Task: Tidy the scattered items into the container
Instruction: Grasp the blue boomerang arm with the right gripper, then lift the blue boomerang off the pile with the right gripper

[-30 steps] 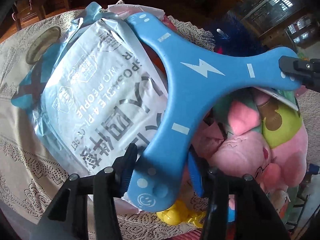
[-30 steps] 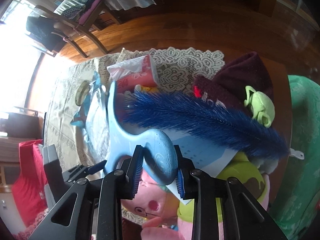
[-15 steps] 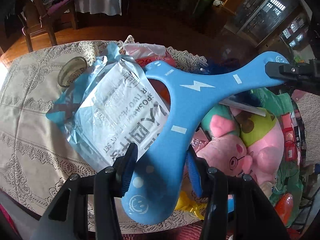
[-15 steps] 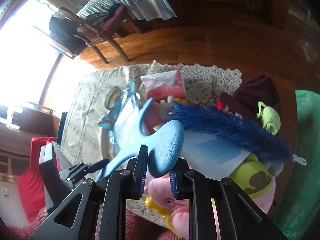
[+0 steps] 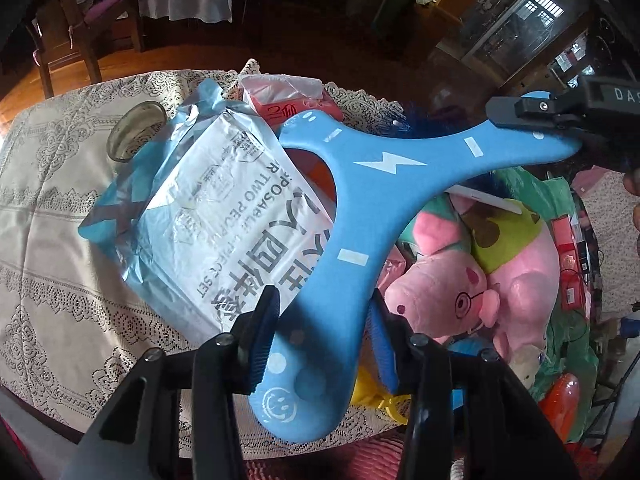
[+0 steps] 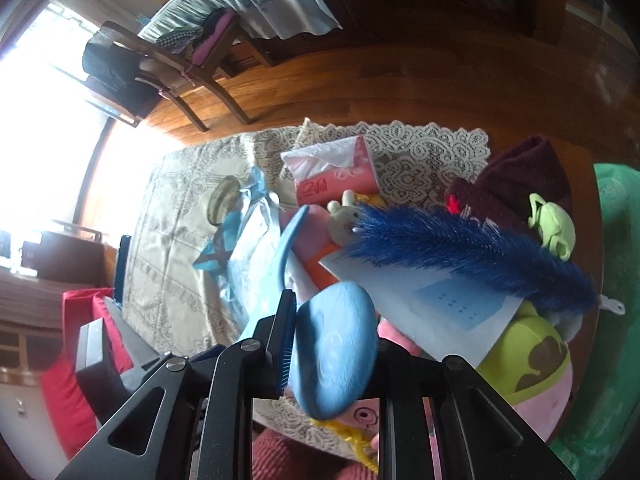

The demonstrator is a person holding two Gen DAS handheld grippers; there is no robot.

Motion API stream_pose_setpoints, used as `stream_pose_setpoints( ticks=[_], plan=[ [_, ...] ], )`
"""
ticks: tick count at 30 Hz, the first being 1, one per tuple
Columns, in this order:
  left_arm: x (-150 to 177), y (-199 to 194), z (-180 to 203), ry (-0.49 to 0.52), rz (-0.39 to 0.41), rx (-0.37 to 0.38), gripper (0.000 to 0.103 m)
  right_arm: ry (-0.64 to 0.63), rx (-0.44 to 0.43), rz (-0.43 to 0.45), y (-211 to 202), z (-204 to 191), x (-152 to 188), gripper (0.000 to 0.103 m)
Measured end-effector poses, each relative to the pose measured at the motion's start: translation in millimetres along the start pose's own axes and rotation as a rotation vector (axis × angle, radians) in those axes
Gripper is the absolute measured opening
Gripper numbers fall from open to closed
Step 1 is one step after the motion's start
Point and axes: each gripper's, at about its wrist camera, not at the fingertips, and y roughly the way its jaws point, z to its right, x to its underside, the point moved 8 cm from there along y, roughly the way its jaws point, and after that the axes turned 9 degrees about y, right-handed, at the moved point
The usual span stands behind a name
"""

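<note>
Left wrist view: left gripper (image 5: 322, 338) jaws clamped on one arm of the blue boomerang (image 5: 360, 216); right gripper (image 6: 332, 334) jaws clamped on another arm. It hangs above a foil packet (image 5: 208, 216) and pink plush pig (image 5: 460, 296) on the lace tablecloth (image 5: 44, 248).

pink plush (image 5: 472, 296) partly hidden, perhaps container too

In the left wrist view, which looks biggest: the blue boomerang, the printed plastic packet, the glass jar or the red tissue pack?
1. Blue boomerang, though it is nearest the camera, so unsure against the packet.
2. Printed plastic packet.
3. Red tissue pack, partly hidden.
4. Glass jar, partly hidden.
</note>
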Motion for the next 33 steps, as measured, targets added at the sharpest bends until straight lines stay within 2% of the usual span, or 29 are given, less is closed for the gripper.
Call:
stream_pose_setpoints(
  ticks=[2, 4, 6, 8, 9, 15, 20, 26, 33],
  plan=[
    [2.4, 8.7, 1.4, 0.002, -0.022, 0.01, 0.043, 0.008, 0.007, -0.008, 6.6, 3.1, 1.1, 0.031],
    [5.4, 17.3, 2.4, 0.003, -0.047, 0.019, 0.043, 0.014, -0.005, -0.024, 13.5, 5.8, 4.3, 0.018],
    [8.5, 25.6, 2.9, 0.001, -0.072, 0.026, 0.048, 0.025, 0.0, -0.039, 19.1, 13.1, 7.1, 0.018],
    [12.0, 33.4, 1.8, -0.015, -0.097, 0.027, 0.069, 0.049, 0.002, -0.049, 22.9, 22.7, 7.5, 0.018],
    [13.4, 35.7, 1.5, -0.021, -0.103, 0.029, 0.071, 0.063, -0.001, -0.056, 24.9, 27.9, 7.6, 0.018],
    [16.4, 37.7, 2.8, -0.015, -0.12, 0.04, 0.071, 0.132, -0.032, -0.097, 35.9, 53.9, 10.4, 0.023],
    [9.6, 38.1, 6.9, -0.001, -0.119, 0.05, 0.071, 0.141, -0.037, -0.109, 39.7, 62.8, 15.0, 0.023],
    [-1.7, 61.6, 18.0, 0.019, -0.129, 0.07, 0.071, 0.141, -0.041, -0.119, 41.0, 69.1, 19.3, 0.023],
    [-20.4, 86.2, 32.2, 0.025, -0.125, 0.083, 0.071, 0.122, -0.027, -0.123, 34.2, 75.0, 25.0, 0.029]
  ],
)
